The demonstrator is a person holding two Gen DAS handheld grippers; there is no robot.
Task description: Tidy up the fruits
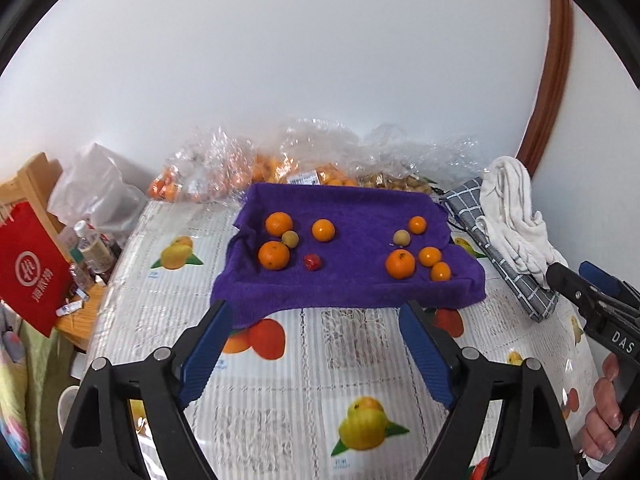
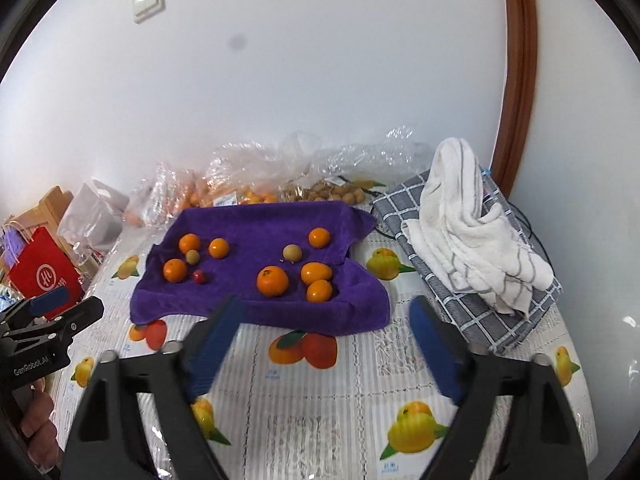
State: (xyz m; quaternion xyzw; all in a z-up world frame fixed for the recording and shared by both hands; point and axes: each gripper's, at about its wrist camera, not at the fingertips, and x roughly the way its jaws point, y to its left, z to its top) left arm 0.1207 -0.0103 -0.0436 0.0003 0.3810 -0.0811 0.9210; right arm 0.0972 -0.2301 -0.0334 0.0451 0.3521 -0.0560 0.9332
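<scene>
Purple towel [image 1: 360,280] is seen spread on the fruit-printed tablecloth [image 1: 304,364], directly ahead of both pairs of jaws, its near edge just beyond the blue fingertips. Two clusters of fruit are carried on it. Ahead and to the left of the left gripper [image 1: 316,312], three oranges [image 1: 273,255] are grouped around a pale round fruit [image 1: 290,237], with a small red fruit [image 1: 312,262] just beside them. Ahead and to the right of the same jaws, a second group is shown: a large orange [image 1: 399,264], three smaller ones [image 1: 430,256] and another pale fruit [image 1: 401,237]. In the right wrist view this second group [image 2: 272,281] lies straight ahead of the right gripper [image 2: 324,310], the first group [image 2: 175,270] lying off to its left. Both grippers are held above the tablecloth with jaws spread wide apart and nothing between them. Clear plastic bags of fruit [image 1: 280,168] are stacked against the wall beyond the towel. To the right of the jaws, a white striped cloth [image 2: 472,240] is heaped on a folded grey checked cloth [image 2: 452,300]. A red paper bag [image 1: 28,272] is visible at far left.
</scene>
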